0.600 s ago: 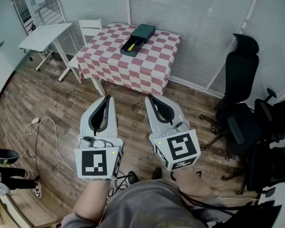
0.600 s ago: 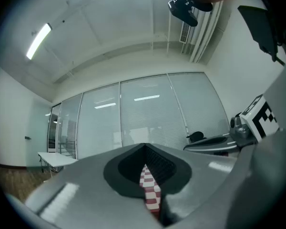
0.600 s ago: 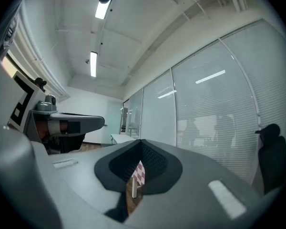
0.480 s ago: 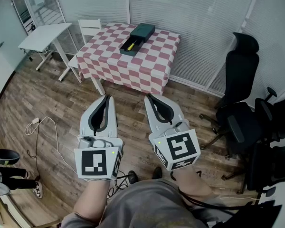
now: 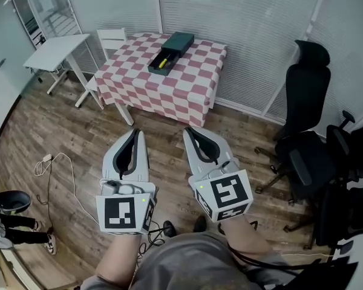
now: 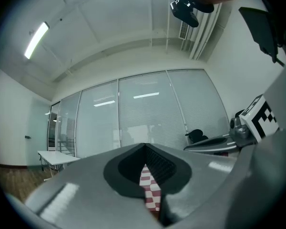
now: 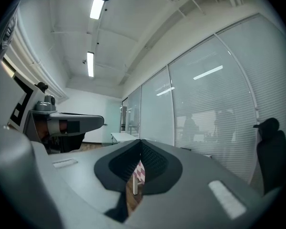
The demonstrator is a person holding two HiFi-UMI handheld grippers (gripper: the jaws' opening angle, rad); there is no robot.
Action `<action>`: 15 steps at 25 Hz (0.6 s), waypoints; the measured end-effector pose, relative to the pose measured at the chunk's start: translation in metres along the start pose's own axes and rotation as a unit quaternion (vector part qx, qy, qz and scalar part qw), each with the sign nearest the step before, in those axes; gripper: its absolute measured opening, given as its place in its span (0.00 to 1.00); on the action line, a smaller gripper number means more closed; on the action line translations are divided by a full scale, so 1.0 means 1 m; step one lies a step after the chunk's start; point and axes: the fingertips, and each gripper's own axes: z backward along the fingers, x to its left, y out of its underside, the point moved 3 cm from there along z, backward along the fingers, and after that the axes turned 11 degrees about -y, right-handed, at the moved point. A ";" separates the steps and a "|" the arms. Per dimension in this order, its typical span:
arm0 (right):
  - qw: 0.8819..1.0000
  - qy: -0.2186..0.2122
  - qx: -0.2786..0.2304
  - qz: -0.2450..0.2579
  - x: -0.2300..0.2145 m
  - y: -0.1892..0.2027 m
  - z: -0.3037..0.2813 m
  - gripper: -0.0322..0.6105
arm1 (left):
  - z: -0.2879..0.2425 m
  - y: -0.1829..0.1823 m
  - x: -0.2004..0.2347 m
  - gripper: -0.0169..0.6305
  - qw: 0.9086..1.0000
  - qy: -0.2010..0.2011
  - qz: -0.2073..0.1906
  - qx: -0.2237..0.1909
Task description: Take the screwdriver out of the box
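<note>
A dark green box (image 5: 171, 51) lies open on the table with the red-and-white checked cloth (image 5: 169, 80), far ahead in the head view. A yellow-handled screwdriver (image 5: 163, 60) lies inside its near half. My left gripper (image 5: 135, 131) and right gripper (image 5: 187, 129) hang side by side over the wooden floor, well short of the table. Both are shut, tips meeting, with nothing between them. In each gripper view a sliver of the checked cloth (image 6: 150, 194) (image 7: 139, 171) shows through the gap behind the closed tips.
A white side table (image 5: 55, 47) and a white chair (image 5: 112, 40) stand left of the checked table. Black office chairs (image 5: 308, 132) crowd the right side. A white cable (image 5: 60, 168) trails on the floor at left. Glass walls with blinds (image 5: 242, 17) lie behind the table.
The view has shifted slightly forward toward the table; both grippers sit a little lower in the frame. They stay shut and empty.
</note>
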 end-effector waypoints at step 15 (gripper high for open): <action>0.999 -0.021 0.022 -0.021 -0.032 0.024 -0.033 0.09 | -0.036 0.028 -0.001 0.03 0.999 -0.016 0.008 0.026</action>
